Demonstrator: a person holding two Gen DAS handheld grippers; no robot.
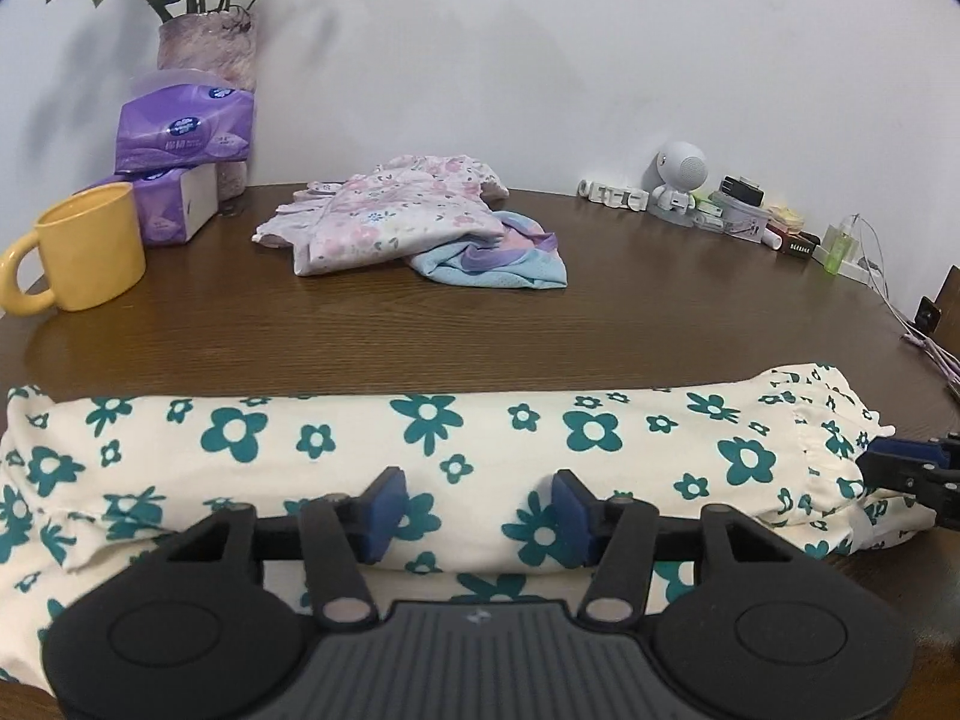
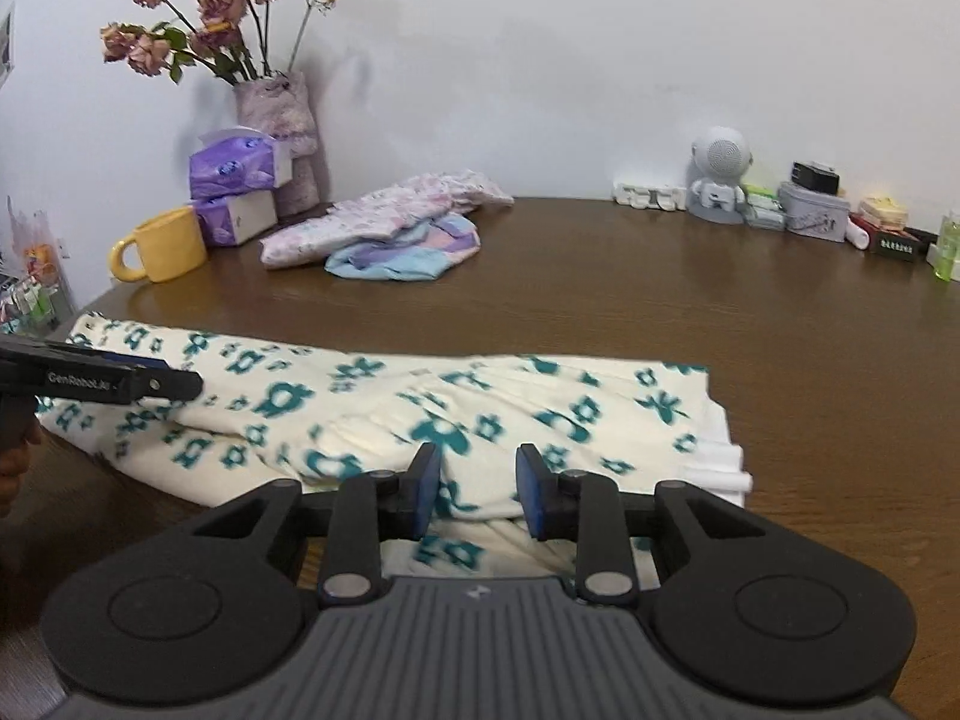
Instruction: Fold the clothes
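**Cloth, wood grain and matt plastic**

The table (image 1: 540,324) is seen to be dark wood with visible grain and a soft sheen. The green-flowered garment (image 1: 480,438) along its near edge is matt woven cloth, cream and lightly creased. The pile of clothes (image 1: 414,222) toward the far edge is thin printed fabric. The yellow mug (image 1: 90,246) is finished in smooth glaze. The tissue packs (image 1: 180,138) are wrapped in glossy purple film. The left gripper (image 1: 474,510) and right gripper (image 2: 477,492) are moulded in matt black plastic, with blue rubbery pads (image 1: 384,507).

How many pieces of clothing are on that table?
3 visible: the green-flowered garment along the near edge, plus a pink floral piece overlapping a blue-purple piece farther back. More may hide underneath.
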